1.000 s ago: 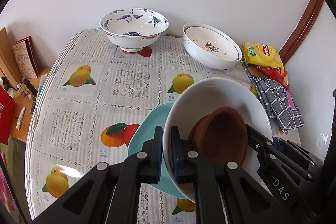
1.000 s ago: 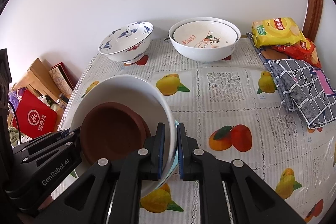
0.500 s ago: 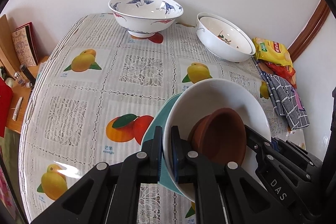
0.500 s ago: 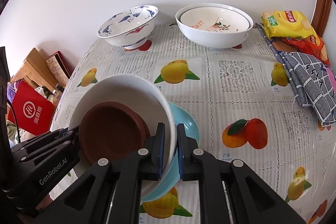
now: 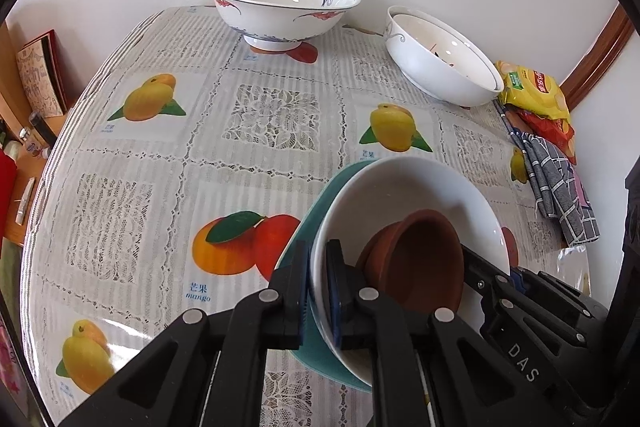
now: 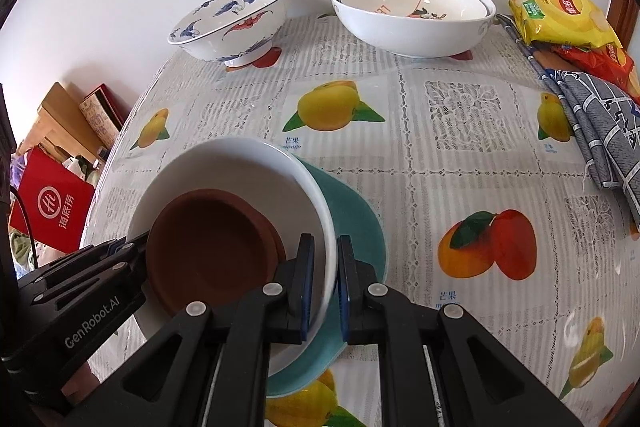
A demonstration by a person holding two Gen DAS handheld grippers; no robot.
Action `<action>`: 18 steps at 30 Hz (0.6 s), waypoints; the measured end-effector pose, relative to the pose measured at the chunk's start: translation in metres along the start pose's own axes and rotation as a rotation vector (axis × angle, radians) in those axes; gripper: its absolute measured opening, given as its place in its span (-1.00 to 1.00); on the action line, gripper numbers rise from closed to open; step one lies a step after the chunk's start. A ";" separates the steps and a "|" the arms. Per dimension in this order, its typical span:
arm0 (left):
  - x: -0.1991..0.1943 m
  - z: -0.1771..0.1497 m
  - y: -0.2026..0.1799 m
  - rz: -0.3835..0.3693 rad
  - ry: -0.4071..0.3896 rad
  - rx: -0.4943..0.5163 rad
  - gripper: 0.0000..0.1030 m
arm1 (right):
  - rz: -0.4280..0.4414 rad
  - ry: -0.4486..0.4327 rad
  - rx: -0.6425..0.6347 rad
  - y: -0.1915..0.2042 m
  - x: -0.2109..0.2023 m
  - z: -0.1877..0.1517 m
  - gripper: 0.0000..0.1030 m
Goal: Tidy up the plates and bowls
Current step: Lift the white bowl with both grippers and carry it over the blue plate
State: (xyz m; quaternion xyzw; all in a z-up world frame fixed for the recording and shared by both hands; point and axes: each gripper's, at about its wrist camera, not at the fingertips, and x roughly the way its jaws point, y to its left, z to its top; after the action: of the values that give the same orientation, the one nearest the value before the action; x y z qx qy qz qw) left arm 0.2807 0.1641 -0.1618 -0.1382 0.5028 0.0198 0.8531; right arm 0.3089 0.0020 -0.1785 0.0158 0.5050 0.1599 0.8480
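Both grippers are coming down toward the counter (image 5: 276, 115), carrying the stacked dishes lower than a second ago, so the far bowls now sit higher in both views.

Left gripper (image 5: 318, 291) is pinching the left rim of the white bowl (image 5: 404, 187) with its jaws nearly closed on it, and right gripper (image 6: 322, 283) is doing the same on the opposite rim. Inside the white bowl a brown dish (image 6: 208, 247) is lying tilted, and under it a teal plate (image 6: 356, 223) is showing; whether the plate is touching the counter cannot be told. At the far edge by the wall a blue-patterned bowl (image 5: 280, 7) and nested white bowls (image 6: 412, 15) are standing, with snack packets (image 6: 560, 15) and a checked cloth (image 6: 604, 131) lying to the right.
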 end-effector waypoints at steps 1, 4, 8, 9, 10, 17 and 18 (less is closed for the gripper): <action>0.000 0.001 -0.001 -0.002 -0.001 -0.002 -0.81 | 0.003 0.000 0.003 -0.001 0.001 0.001 -0.79; 0.002 0.001 -0.001 -0.004 -0.001 0.000 -0.81 | 0.010 -0.002 0.001 -0.003 0.001 0.002 -0.79; 0.002 0.002 -0.001 -0.010 0.001 -0.009 -0.81 | 0.009 -0.005 -0.014 -0.002 0.000 0.002 -0.79; 0.002 0.002 0.000 -0.014 0.004 -0.013 -0.80 | 0.007 -0.007 -0.018 -0.002 0.000 0.002 -0.79; 0.002 0.002 0.001 -0.017 0.006 -0.015 -0.80 | 0.005 -0.008 -0.020 -0.002 0.000 0.002 -0.75; 0.000 -0.002 0.002 -0.009 0.021 -0.011 -0.68 | -0.003 -0.004 -0.040 -0.003 -0.003 -0.001 -0.65; 0.000 -0.003 0.002 -0.007 0.026 -0.012 -0.66 | -0.006 -0.008 -0.046 -0.003 -0.004 -0.001 -0.64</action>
State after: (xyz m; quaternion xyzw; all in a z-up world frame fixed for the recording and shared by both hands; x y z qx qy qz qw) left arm 0.2781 0.1656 -0.1635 -0.1450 0.5134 0.0181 0.8456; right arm 0.3069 -0.0024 -0.1765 -0.0044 0.4978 0.1687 0.8507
